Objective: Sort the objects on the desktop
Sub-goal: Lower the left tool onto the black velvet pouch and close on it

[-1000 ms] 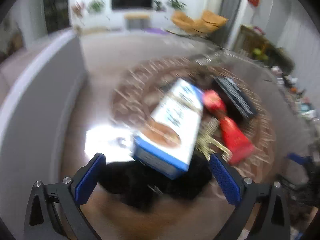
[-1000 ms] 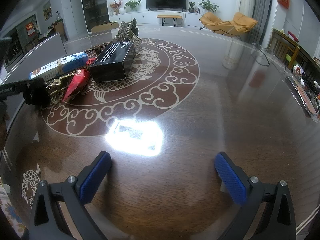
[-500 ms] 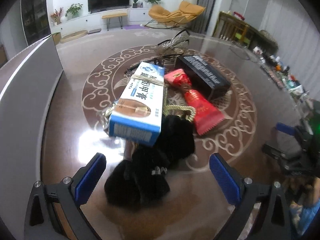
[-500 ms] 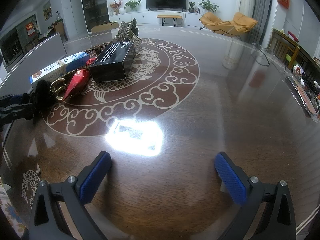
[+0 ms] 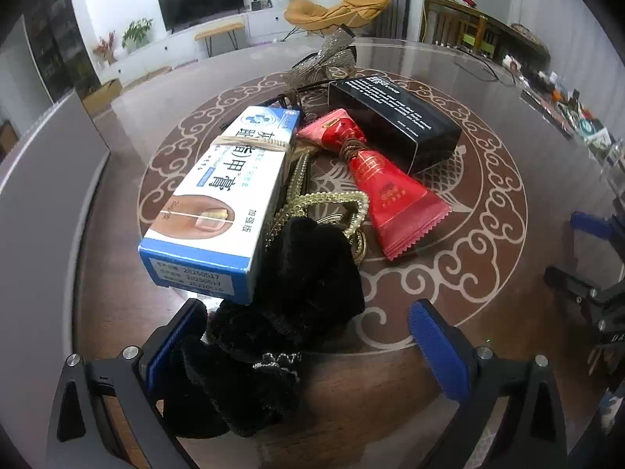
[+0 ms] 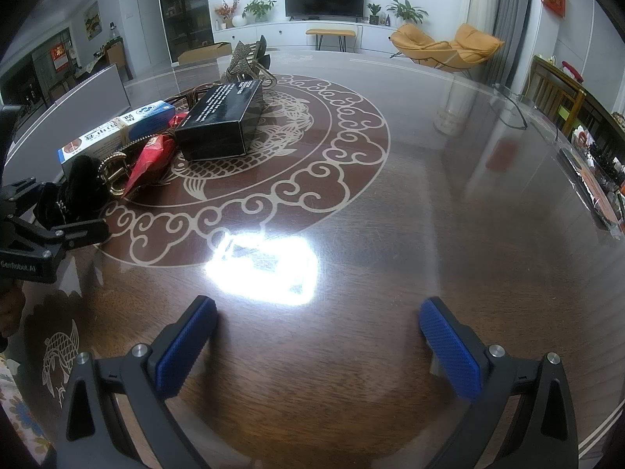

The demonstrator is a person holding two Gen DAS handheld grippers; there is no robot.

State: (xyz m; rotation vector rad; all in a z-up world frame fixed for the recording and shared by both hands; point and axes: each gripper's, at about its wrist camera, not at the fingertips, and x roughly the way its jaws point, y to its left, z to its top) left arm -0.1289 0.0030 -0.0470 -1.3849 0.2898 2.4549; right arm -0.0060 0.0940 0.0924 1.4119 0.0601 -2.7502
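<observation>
A pile lies on the dark round table (image 5: 488,312). It holds a blue-and-white medicine box (image 5: 222,199), a red sachet (image 5: 383,183), a black box (image 5: 394,117), a gold chain (image 5: 324,203) and a black velvet fabric piece (image 5: 273,312). My left gripper (image 5: 308,348) is open, and the black fabric lies between its fingers, against the left one. My right gripper (image 6: 318,348) is open over bare table, well away from the pile. In the right wrist view, the black box (image 6: 222,121), the medicine box (image 6: 113,133) and the left gripper (image 6: 47,230) appear at the left.
A glittery silver bow (image 5: 332,62) lies behind the black box. A grey panel (image 5: 43,203) stands along the table's left edge. Clutter lines the far right rim (image 6: 601,179). A bright lamp glare (image 6: 265,269) sits mid-table.
My left gripper has moved closer to the pile and lower, so the black fabric now lies between its open fingers. My right gripper has stayed still.
</observation>
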